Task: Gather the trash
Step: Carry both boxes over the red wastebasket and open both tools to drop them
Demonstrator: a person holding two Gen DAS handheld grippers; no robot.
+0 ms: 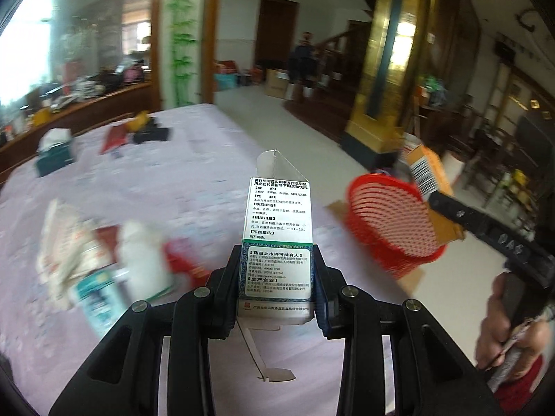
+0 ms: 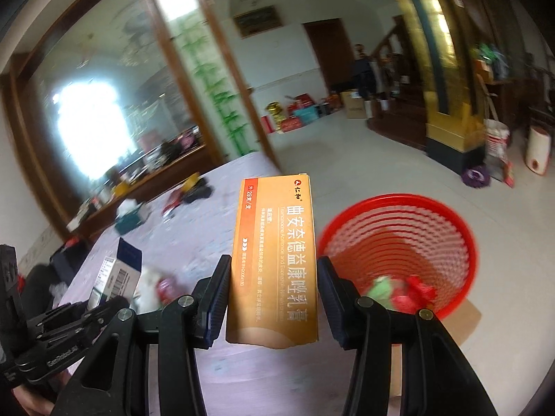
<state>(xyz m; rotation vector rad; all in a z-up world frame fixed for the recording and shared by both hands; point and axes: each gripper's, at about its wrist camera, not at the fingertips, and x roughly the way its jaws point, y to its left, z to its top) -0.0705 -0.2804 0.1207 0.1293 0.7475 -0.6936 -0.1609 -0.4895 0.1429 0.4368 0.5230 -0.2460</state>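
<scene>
the left gripper's (image 1: 277, 287) fingers (image 1: 227, 277) are clamped on a white and green medicine box (image 1: 277, 239) held upright above the pale table (image 1: 194, 180). the right gripper's (image 2: 274, 301) fingers (image 2: 216, 298) are pressed on the sides of an orange ointment box (image 2: 274, 260). the red mesh wastebasket (image 2: 399, 242) stands on cardboard on the floor just past the table edge, with green and red scraps (image 2: 402, 291) in its bottom. bare floor lies beyond it.
</scene>
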